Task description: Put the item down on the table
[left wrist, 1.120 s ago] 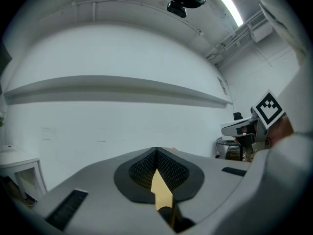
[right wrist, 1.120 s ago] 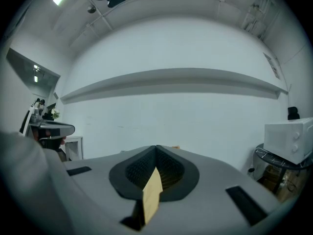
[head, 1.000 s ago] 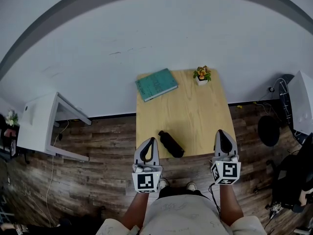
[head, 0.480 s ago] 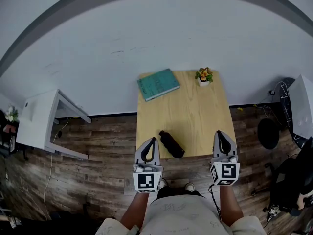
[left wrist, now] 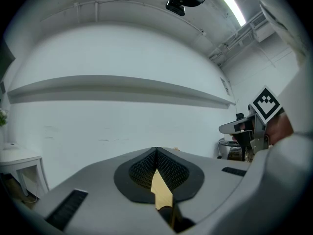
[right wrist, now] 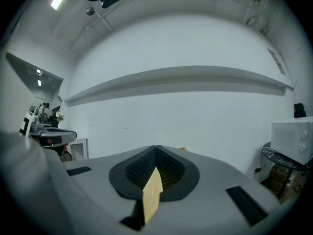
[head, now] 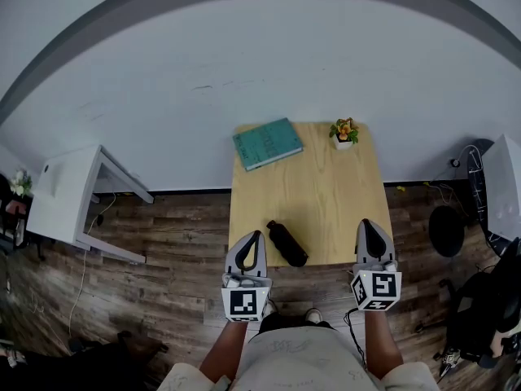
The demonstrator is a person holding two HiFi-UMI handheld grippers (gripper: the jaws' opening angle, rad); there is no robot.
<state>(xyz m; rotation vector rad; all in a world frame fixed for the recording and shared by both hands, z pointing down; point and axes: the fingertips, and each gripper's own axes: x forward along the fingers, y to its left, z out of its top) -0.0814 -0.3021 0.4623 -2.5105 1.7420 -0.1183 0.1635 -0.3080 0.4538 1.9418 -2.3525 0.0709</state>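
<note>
The table [head: 326,194] fills the middle of the head view. Its rectangular top is pale, smooth wood with a fine grain. The bottle [head: 286,243] lies on its side on this top, close to the near edge and toward the lower left. It is a stubby, matte black cylinder set at a slant. It is opaque, so what is in it cannot be told. Neither gripper touches it.

At the table's upper left corner a book [head: 267,142] lies flat and a little askew, thin, with a teal cover. At the upper right corner stands a small white pot [head: 344,143] holding a plant [head: 343,128] with green leaves and orange blooms.

The left gripper [head: 253,239] shows at lower centre-left, its tip over the table's near left corner, just beside the bottle. Its shells are smooth grey plastic tapering to a point, lined with black, mesh-textured pads. In the left gripper view the pads meet at the tip with nothing between them, and only a sliver of the wooden top shows through the slit lower down. The right gripper [head: 368,225], of the same build, sits over the near right corner. Its jaws are likewise closed and empty. Each carries a white cube printed with black squares.

The floor [head: 163,251] is dark, weathered wood planking, and the wall [head: 244,55] is plain matte white. A white side table [head: 69,206] stands at the left edge.
</note>
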